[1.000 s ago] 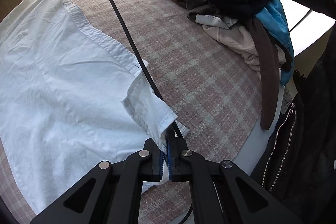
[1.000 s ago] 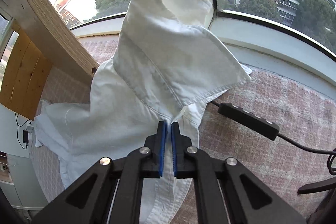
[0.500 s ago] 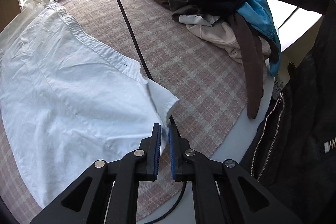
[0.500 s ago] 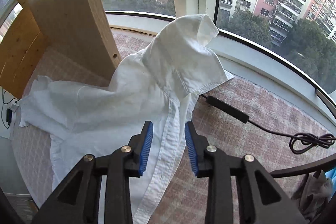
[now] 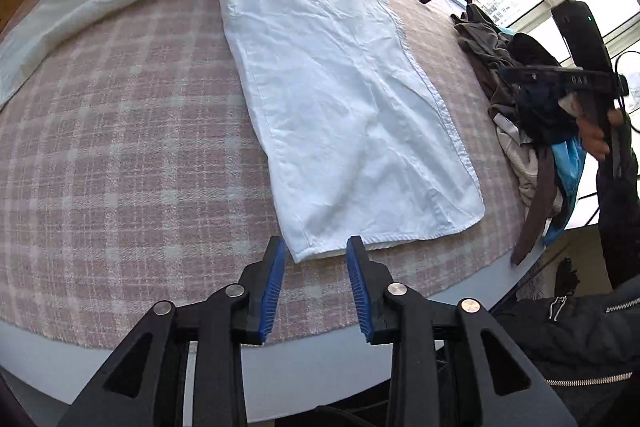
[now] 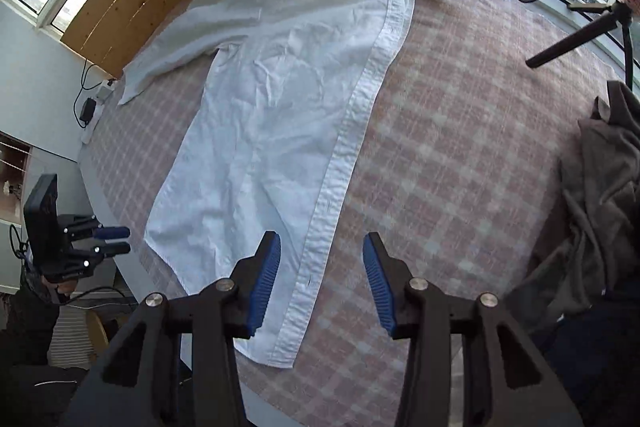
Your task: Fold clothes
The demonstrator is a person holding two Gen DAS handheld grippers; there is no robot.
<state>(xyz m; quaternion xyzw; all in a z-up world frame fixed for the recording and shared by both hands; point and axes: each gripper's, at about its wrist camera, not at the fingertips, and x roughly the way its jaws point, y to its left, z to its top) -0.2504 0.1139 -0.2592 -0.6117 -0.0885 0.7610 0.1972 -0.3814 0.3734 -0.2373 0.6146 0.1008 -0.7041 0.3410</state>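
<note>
Change: both grippers let go of white shirt (image 5: 344, 115), pulled back toward hem.
Left gripper (image 5: 316, 283): jaws opening, empty.
Right gripper (image 6: 320, 283): opening, above placket, not touching.
Shirt: flat on plaid cloth (image 6: 460, 155), probably for next fold.

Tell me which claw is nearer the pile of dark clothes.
Right. The right claw hangs above the shirt's button edge with the pile of dark clothes close on its side. The left claw sits at the white shirt's far hem corner, across the shirt from the pile.
</note>
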